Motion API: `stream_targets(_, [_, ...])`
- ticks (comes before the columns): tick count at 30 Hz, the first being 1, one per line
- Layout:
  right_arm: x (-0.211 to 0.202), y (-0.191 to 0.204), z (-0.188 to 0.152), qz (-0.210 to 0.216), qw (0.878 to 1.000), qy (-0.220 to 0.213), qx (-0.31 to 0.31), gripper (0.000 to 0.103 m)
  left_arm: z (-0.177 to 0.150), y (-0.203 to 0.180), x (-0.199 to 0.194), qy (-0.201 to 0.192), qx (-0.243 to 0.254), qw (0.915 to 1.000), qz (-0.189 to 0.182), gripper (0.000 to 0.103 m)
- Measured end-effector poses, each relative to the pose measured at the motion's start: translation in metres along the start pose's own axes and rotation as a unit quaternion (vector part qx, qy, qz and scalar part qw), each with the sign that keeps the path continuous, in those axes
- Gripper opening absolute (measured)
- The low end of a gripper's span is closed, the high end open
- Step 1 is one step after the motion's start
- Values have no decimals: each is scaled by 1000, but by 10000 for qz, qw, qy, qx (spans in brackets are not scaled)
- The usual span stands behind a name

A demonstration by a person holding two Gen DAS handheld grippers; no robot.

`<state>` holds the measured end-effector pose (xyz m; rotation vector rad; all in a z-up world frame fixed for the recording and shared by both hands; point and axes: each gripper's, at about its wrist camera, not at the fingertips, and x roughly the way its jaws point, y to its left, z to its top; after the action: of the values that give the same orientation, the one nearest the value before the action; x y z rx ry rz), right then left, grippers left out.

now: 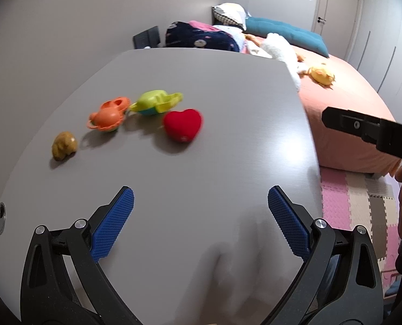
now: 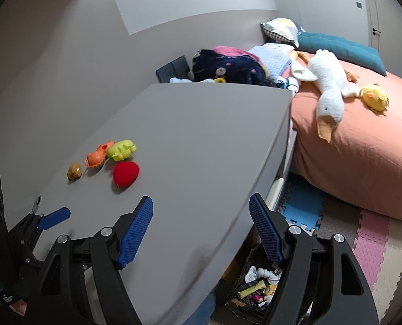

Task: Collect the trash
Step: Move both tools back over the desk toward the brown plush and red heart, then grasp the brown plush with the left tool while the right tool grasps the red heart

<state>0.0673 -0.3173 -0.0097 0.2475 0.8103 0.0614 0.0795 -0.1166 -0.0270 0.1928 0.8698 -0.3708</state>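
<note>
On the grey table [image 1: 201, 162] lie a red heart [image 1: 182, 125], a green-yellow toy [image 1: 156, 103], an orange toy [image 1: 109, 116] and a small brown figure [image 1: 64, 146]. They also show in the right wrist view: heart [image 2: 125, 174], green toy [image 2: 121, 150], orange toy [image 2: 98, 157], brown figure [image 2: 74, 171]. My left gripper [image 1: 201, 203] is open and empty above the table's near part. My right gripper [image 2: 201, 211] is open and empty over the table's right edge. Below it a dark bin [image 2: 255, 287] holds several scraps of trash.
A bed [image 2: 363, 149] with an orange cover stands right of the table, with a white plush goose [image 2: 328, 84], a yellow plush [image 2: 374, 98], pillows and blankets. Foam puzzle mats [image 1: 358, 211] cover the floor. A wall runs behind the table.
</note>
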Motion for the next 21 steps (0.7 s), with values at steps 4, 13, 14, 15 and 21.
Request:
stream_targets(4, [12,14,1,45,9999,78,-108,74,0,15,2,22,-95,9999,85,96])
stream_targets(13, [33,37,5,148,9994,195,-258,74,3,53,8,46,-458,9987,222,96])
stream_targets(14, [36,40,6,160,9993,207,-281,74,3,57,8,51,-497,9985,212,96])
stream_targets(15, [37,42,6,163,9992,215,-295,74,3,62,9,61,-524,9984,208,96])
stream_targets(21, [51,57,10,214,9986,309,-371,74,4,83,15,90,-696,9971,308,96])
